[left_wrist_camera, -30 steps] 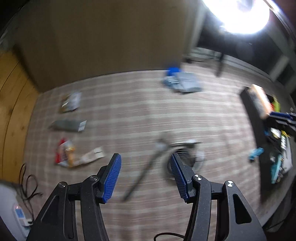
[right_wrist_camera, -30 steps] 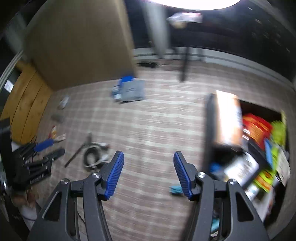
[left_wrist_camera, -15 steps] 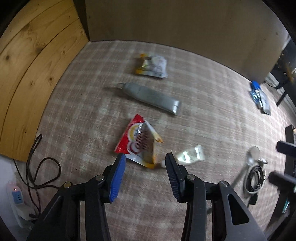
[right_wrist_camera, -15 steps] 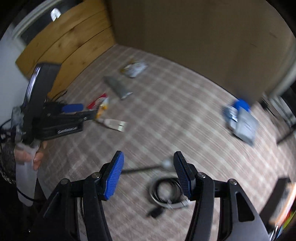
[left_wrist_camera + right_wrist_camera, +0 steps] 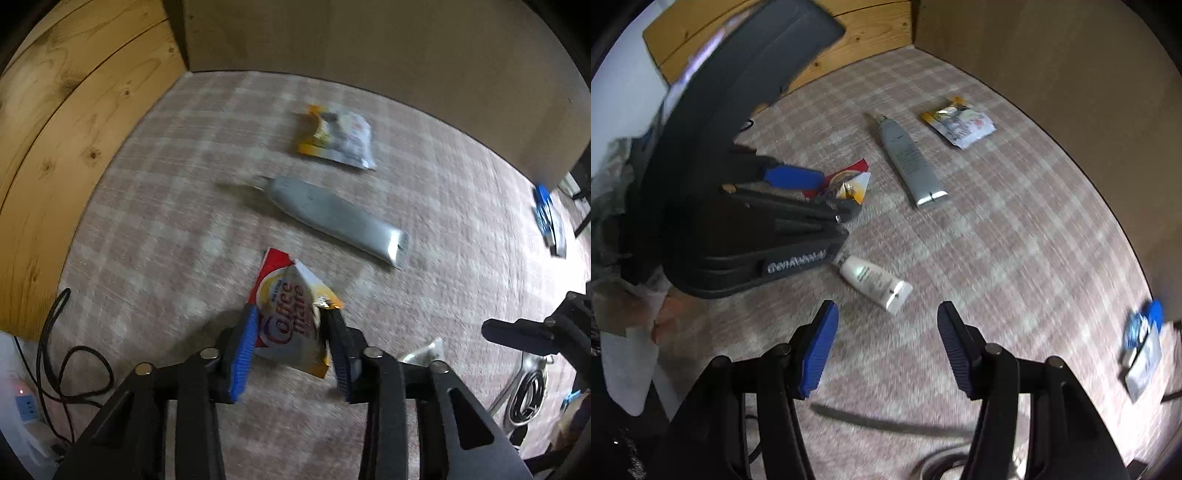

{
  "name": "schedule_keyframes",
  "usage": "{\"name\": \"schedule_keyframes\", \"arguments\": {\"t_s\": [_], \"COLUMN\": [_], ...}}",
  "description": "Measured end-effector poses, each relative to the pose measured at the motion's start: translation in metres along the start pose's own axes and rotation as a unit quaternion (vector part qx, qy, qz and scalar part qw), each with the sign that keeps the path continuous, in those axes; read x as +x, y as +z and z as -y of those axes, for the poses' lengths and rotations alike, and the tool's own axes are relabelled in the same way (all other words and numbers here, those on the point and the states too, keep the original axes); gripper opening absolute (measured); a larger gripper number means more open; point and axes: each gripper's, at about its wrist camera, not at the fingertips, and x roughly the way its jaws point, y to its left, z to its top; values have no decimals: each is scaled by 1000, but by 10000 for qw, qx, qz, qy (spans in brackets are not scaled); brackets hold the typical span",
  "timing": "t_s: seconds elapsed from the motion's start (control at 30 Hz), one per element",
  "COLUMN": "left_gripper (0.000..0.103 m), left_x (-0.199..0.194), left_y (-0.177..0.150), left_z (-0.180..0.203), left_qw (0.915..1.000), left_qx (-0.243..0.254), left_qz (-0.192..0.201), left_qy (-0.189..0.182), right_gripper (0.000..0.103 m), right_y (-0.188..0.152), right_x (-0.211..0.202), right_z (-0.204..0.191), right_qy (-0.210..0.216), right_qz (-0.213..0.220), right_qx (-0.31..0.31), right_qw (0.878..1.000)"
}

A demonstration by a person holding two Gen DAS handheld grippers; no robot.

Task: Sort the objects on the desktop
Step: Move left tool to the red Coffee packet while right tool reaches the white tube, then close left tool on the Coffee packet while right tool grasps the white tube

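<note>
Through the left wrist camera, the left gripper pointed steeply down at the plaid-covered desk, its jaws closing around one red and yellow coffee sachet; the blue pads stood at either edge of the packet, but I could not tell whether they pressed on it yet. At twelve o'clock from the sachet lay one grey tube, and beyond that one yellow and silver snack packet. At three o'clock sat a blue and white bundle, well apart. One black cable looped at eight o'clock, and a coiled cord lay at four o'clock.

Through the right wrist camera, the right gripper hung with its jaws moderately wide and nothing between them. One small white tube lay just beyond them at twelve o'clock. The left gripper appeared at ten o'clock, down on the coffee sachet. The grey tube and the snack packet lay at one o'clock, and the blue and white bundle at three. That made two tubes and two packets in all.
</note>
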Motion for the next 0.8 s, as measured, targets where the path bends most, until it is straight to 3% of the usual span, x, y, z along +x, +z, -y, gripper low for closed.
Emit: {"name": "schedule_keyframes", "arguments": {"t_s": [0.33, 0.53, 0.63, 0.7, 0.8], "left_gripper": [23, 12, 8, 8, 7], "left_x": [-7, -15, -22, -27, -34], "left_y": [-23, -44, -57, -67, -75], "left_z": [-23, -25, -27, -30, -37], "left_qw": [9998, 9995, 9992, 9991, 9989], "left_qx": [-56, -255, -366, -361, -386], "left_qz": [155, 185, 159, 180, 219], "left_qy": [105, 29, -95, -105, -145], "right_gripper": [55, 54, 35, 12, 5], "right_y": [15, 11, 9, 9, 5], "right_x": [24, 35, 31, 28, 24], "right_z": [-13, -21, -19, -9, 2], "right_qy": [114, -129, -412, -465, -437], "right_qz": [-149, -308, -309, -339, -385], "right_qx": [-595, -813, -418, -124, 231], "right_qw": [9981, 9961, 9978, 9983, 9980]}}
